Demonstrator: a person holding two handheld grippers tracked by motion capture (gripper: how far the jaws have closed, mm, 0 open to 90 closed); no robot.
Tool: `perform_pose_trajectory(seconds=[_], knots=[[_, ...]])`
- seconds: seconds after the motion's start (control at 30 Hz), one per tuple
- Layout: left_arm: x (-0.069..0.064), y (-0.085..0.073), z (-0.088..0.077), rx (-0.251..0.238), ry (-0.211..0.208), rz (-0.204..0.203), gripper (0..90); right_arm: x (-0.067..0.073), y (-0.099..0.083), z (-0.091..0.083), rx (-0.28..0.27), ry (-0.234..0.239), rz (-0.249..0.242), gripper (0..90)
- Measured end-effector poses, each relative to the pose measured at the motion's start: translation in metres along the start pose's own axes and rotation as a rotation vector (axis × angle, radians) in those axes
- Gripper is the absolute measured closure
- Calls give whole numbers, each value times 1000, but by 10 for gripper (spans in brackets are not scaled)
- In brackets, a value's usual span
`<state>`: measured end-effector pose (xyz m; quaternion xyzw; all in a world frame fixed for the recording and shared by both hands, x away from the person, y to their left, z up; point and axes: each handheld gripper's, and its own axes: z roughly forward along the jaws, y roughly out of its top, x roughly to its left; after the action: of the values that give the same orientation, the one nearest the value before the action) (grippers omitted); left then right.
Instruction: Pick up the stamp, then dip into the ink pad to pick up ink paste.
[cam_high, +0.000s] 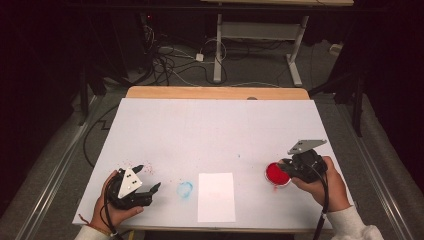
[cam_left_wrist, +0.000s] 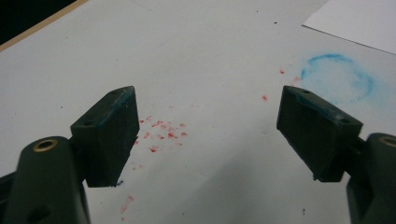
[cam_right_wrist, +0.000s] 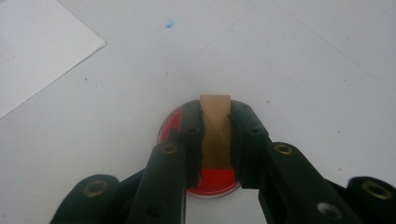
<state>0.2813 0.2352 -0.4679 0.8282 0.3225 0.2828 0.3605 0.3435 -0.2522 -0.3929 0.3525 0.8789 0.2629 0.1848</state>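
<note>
A recording lab or studio workspace, dark around one lit desk.

A wooden desk (cam_high: 215, 93) covered by a white sheet stands on grey carpet, with black curtains closing off both sides and the back. Behind it, a tangle of black and white cables (cam_high: 170, 62) runs across the floor to a small white power adapter (cam_high: 199, 57), past the white metal legs of a second height-adjustable desk (cam_high: 260, 35). Metal floor rails (cam_high: 47, 185) line the work area. The handheld black claw with a grey three-cornered tracking plate (cam_high: 306, 145) and trailing cable points to data capture rather than a home or office.
</note>
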Motion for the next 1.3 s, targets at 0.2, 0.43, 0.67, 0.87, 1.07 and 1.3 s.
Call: perform_pose_trajectory(seconds=[0.2,0.43,0.67,0.87,1.07,1.3], knots=[[0,0,0,6,-2,3,206,1,1,-4,-11,-5,-11,764],[-1,0,1,9,-2,0,206,3,5,-16,-48,4,-10,763],[-2,-1,1,18,-10,6,206,4,6,-16,-52,1,-13,763],[-3,1,2,20,-15,18,205,4,3,-4,-15,-10,-18,763],[-4,0,3,33,-12,24,205,6,-2,21,61,8,-32,763],[-5,1,3,37,-12,31,204,6,-11,39,122,11,-32,763]])
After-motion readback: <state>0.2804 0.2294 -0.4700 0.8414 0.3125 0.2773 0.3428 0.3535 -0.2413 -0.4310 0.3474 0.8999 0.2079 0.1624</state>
